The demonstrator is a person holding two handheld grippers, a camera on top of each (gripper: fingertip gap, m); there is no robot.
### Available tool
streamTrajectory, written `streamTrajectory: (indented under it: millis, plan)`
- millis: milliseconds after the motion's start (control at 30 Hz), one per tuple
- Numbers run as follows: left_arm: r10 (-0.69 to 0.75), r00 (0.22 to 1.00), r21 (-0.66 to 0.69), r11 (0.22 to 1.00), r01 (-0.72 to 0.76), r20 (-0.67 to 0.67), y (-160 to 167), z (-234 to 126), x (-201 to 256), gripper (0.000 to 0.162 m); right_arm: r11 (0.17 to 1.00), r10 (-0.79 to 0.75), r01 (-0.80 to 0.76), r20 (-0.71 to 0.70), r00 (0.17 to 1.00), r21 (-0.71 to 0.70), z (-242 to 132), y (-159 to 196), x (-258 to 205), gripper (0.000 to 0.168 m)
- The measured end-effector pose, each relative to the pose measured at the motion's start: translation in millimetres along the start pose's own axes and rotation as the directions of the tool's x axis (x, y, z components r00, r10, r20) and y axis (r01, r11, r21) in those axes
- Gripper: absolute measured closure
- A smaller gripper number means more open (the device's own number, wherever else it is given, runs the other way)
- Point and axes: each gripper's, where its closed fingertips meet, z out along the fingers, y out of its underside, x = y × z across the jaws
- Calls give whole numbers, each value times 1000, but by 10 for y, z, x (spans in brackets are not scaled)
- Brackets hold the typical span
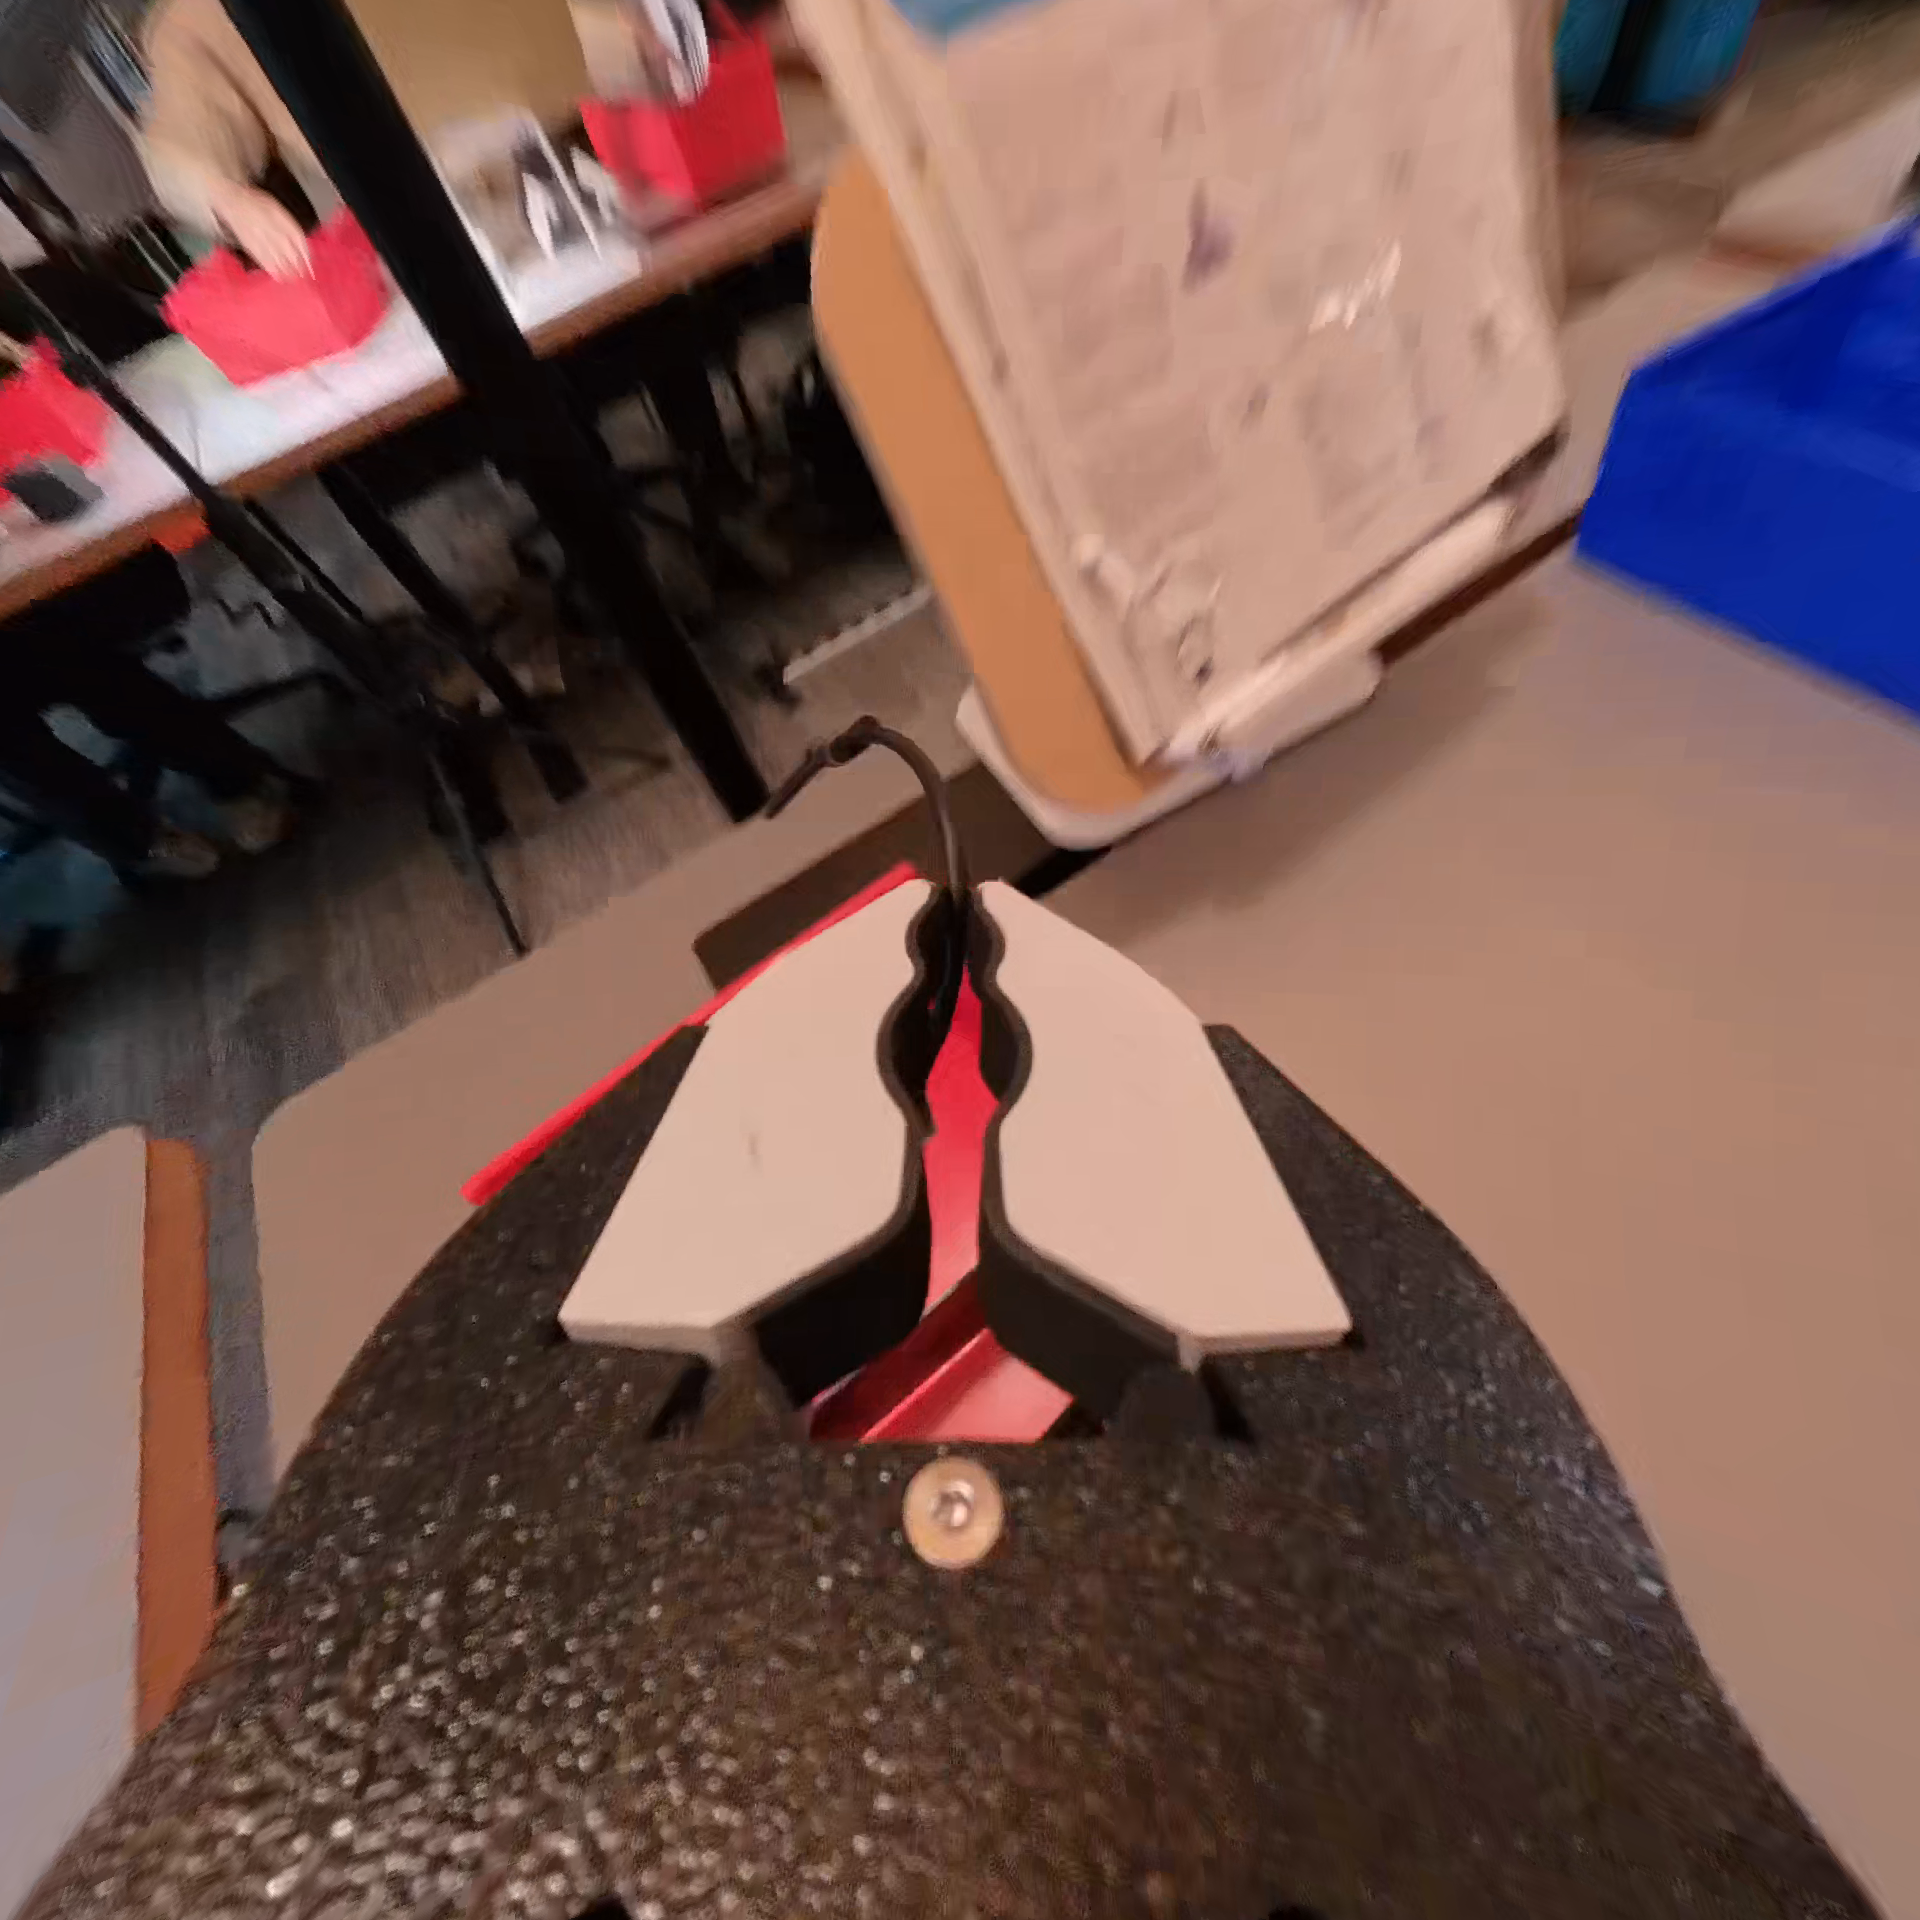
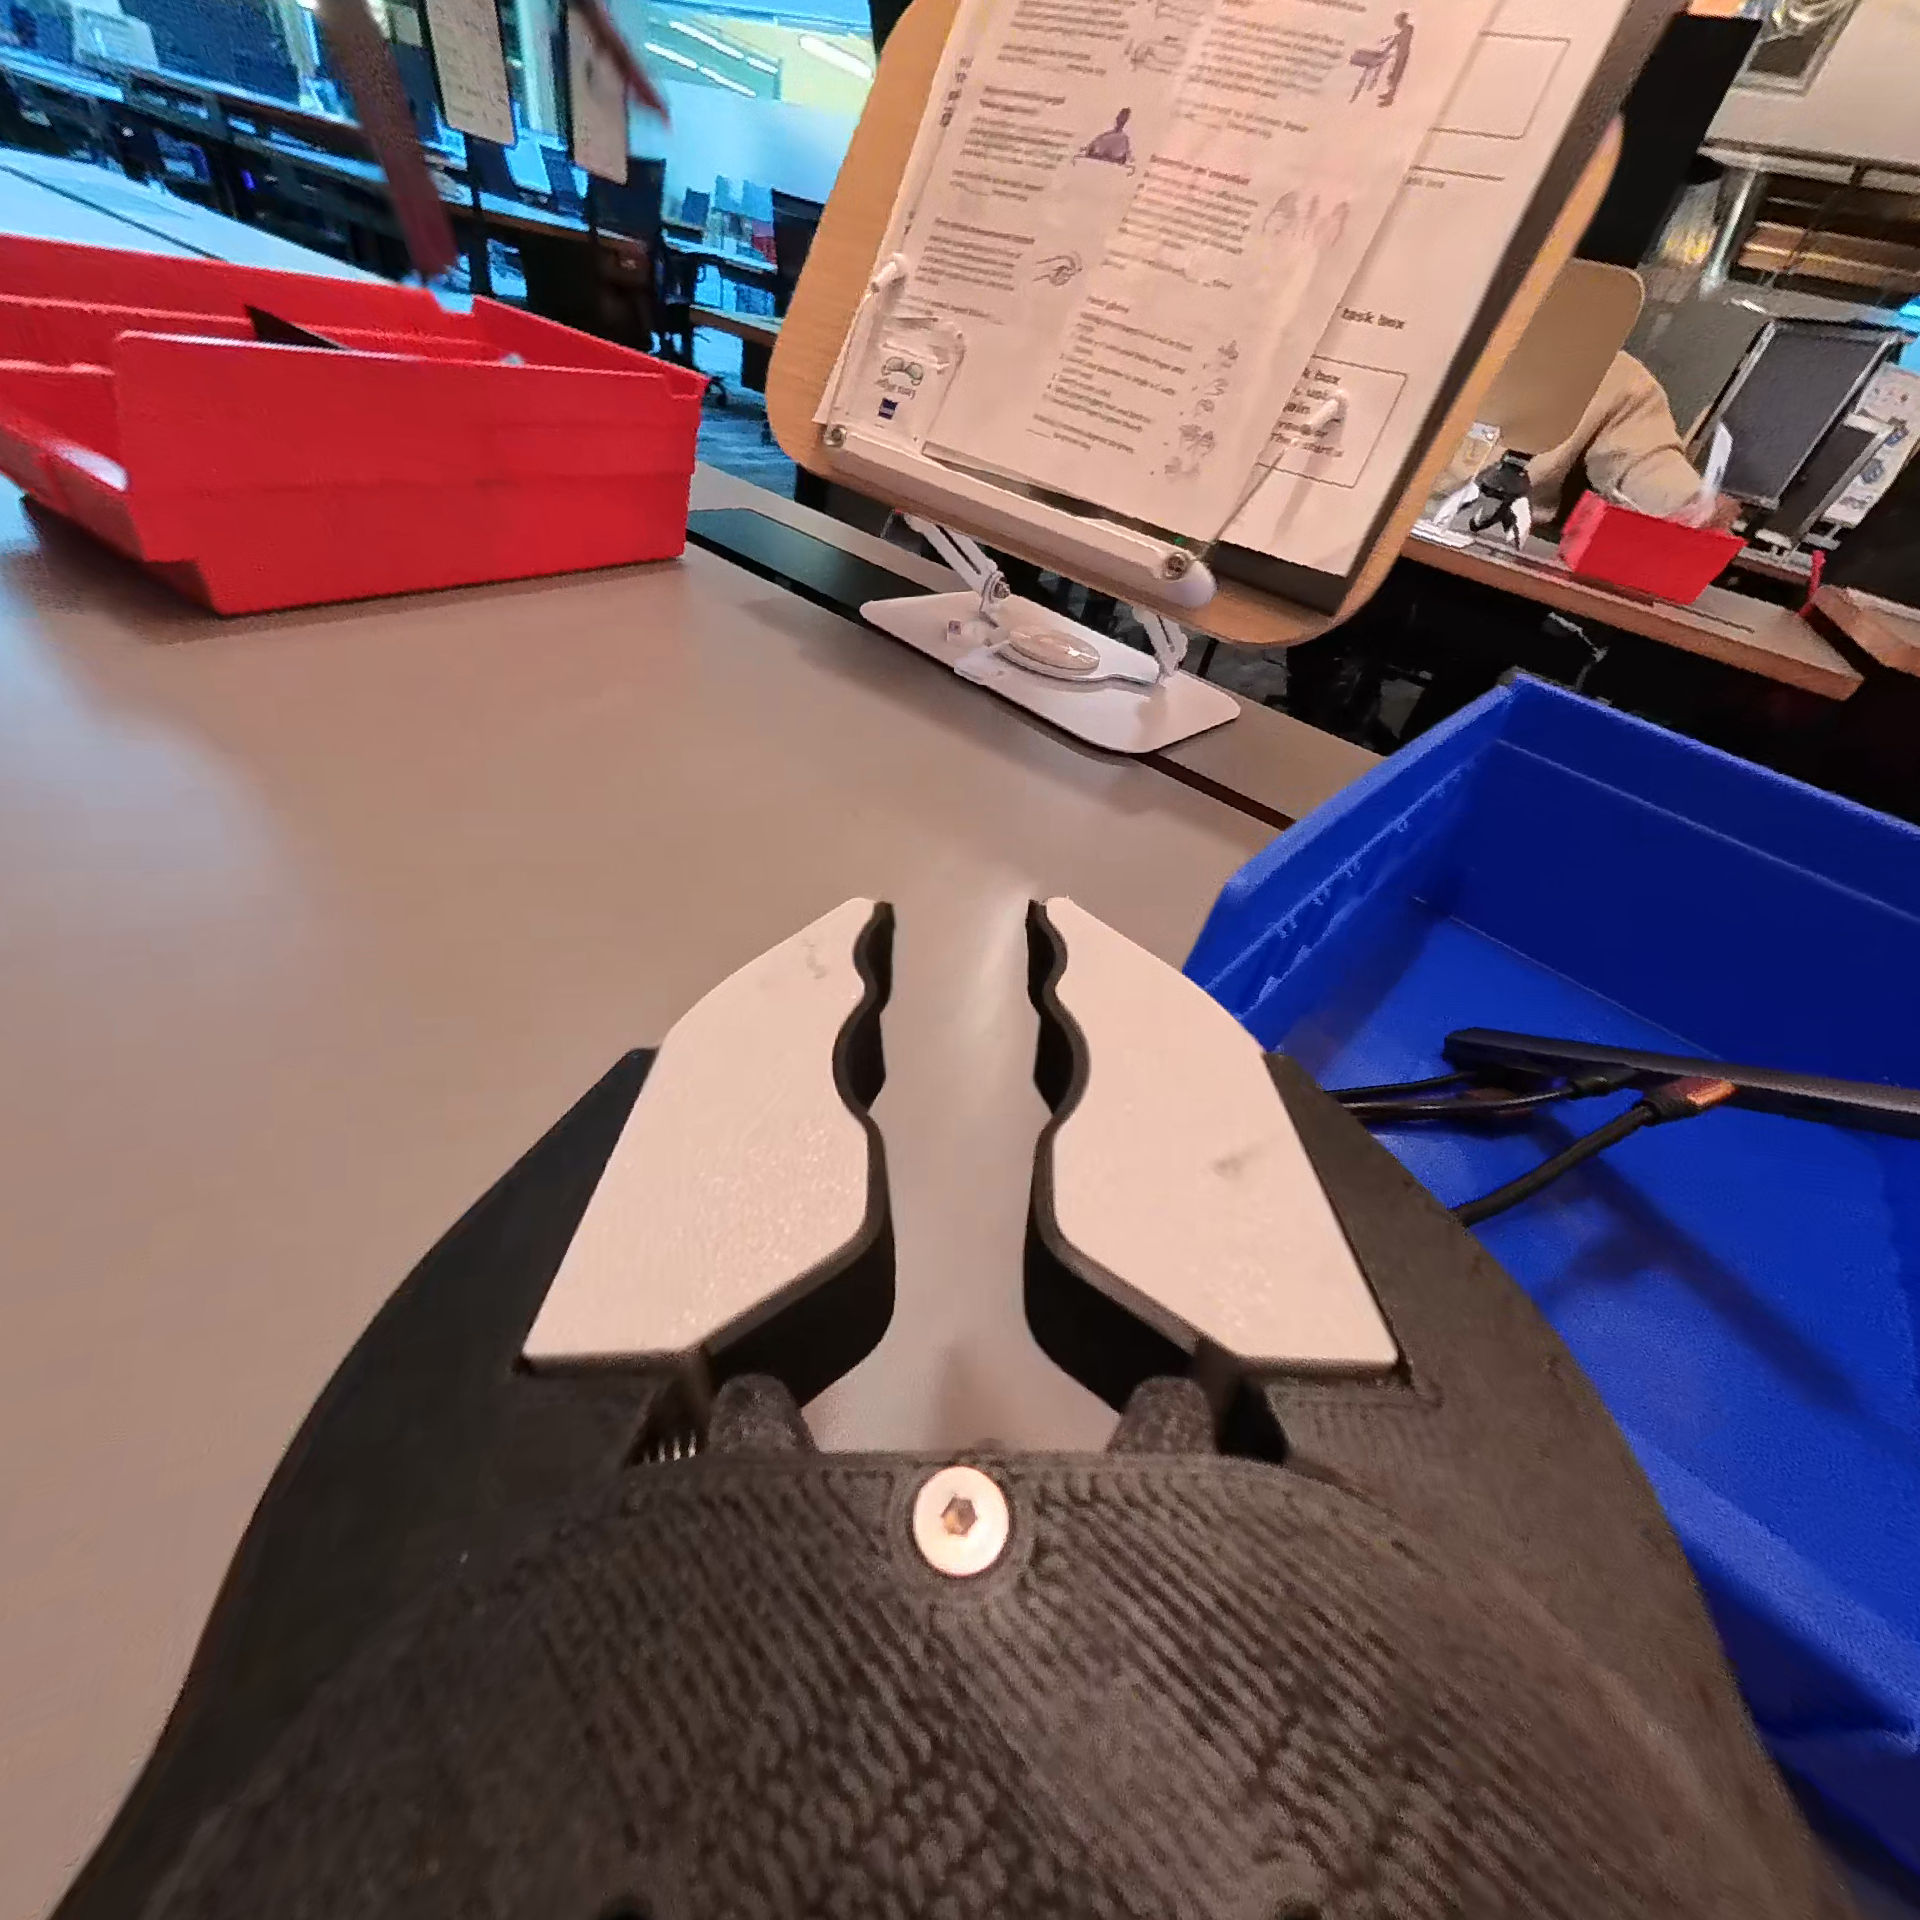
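We note pale grey fingers (image 2: 727, 1164) on speckled black gripper bodies; a thin black cable (image 1: 940, 852) and a red piece (image 1: 961, 1101) between the left pair. Red bin (image 2: 343, 468), blue bin (image 2: 1621, 894), grey-beige table (image 2: 416, 831), tan document stand (image 2: 831, 332) with white printed sheets (image 2: 1143, 239).

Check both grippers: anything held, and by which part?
Left gripper: jaws shut on a thin black cable, pinched near its loose end. Right gripper: open, holding nothing.
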Motion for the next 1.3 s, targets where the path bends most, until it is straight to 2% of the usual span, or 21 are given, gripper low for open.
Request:
streamTrajectory:
  millis: [133, 233, 300, 333, 433, 467, 533, 600, 667, 700, 733, 800, 933, 1000, 1067, 1100, 1167, 1200, 1233, 1300]
  plan:
    - [-100, 990, 137, 984, 114, -100, -556, -424, 626, 159, 998, -64, 65, 45, 997, -16, 22, 16, -137, 128]
    - [-211, 947, 142, 958, 250, -243, -695, -594, 1294, 159, 997, 30, -39, 150, 988, 60, 45, -213, -470, 110]
    - [-275, 892, 127, 932, 338, -359, -693, -638, 1803, 159, 982, 55, -94, 228, 972, 163, 45, -500, -794, 104]
    - [-301, 854, 117, 917, 381, -423, -680, -649, 2070, 159, 976, 46, -97, 252, 967, 196, 51, -607, -952, 96]
    - [-384, 727, 73, 857, 509, -569, -622, -639, 2782, 159, 967, 33, -115, 332, 943, 229, 49, -757, -1359, 80]
    - [-407, 678, 49, 836, 546, -612, -610, -633, 2996, 160, 961, 41, -133, 349, 936, 244, 33, -786, -1429, 80]
    - [-430, 609, 4, 814, 580, -667, -579, -600, 3348, 159, 958, 49, -130, 301, 952, 254, 41, -789, -1393, 83]
    - [-432, 591, -20, 818, 575, -682, -530, -538, 3594, 159, 959, 34, -115, 299, 954, 257, 18, -804, -1390, 87]
    - [-433, 578, -36, 820, 572, -691, -500, -485, 3767, 159, 956, 14, -105, 312, 950, 274, -24, -856, -1417, 101]
    - [-435, 573, -44, 821, 570, -694, -490, -463, 3829, 159, 954, -5, -89, 311, 951, 287, -46, -879, -1426, 114]
    - [-433, 578, -46, 825, 564, -692, -480, -440, 3870, 159, 952, -31, -73, 330, 944, 297, -73, -893, -1465, 130]
    - [-428, 585, -45, 831, 555, -689, -476, -419, 3914, 159, 960, -48, -42, 310, 949, 278, -60, -870, -1447, 144]
    - [-364, 617, -20, 871, 491, -698, -493, -439, 3967, 159, 958, 2, -103, 350, 937, 269, -73, -884, -1431, 145]
    - [-252, 684, 69, 912, 405, -684, -530, -466, 3966, 153, 934, 72, -207, 413, 908, 293, -117, -954, -1446, 145]
    - [-85, 786, 197, 946, 256, -613, -537, -498, 3925, 114, 856, 222, -414, 504, 835, 309, -202, -1112, -1380, 145]
    - [-21, 820, 233, 954, 186, -572, -501, -513, 3901, 103, 787, 309, -532, 546, 779, 313, -248, -1196, -1284, 145]
    - [76, 848, 260, 963, 75, -525, -312, -529, 3898, 104, 640, 398, -708, 659, 638, 299, -373, -1339, -1126, 145]
    - [82, 850, 267, 961, 70, -521, -201, -519, 3914, 108, 573, 414, -766, 705, 576, 289, -436, -1399, -1059, 144]
    - [48, 839, 261, 959, 113, -542, -98, -507, 3955, 113, 516, 432, -807, 726, 534, 287, -472, -1438, -989, 145]
    - [-87, 762, 203, 939, 279, -641, 60, -499, 4110, 116, 427, 442, -860, 764, 469, 280, -523, -1488, -917, 145]
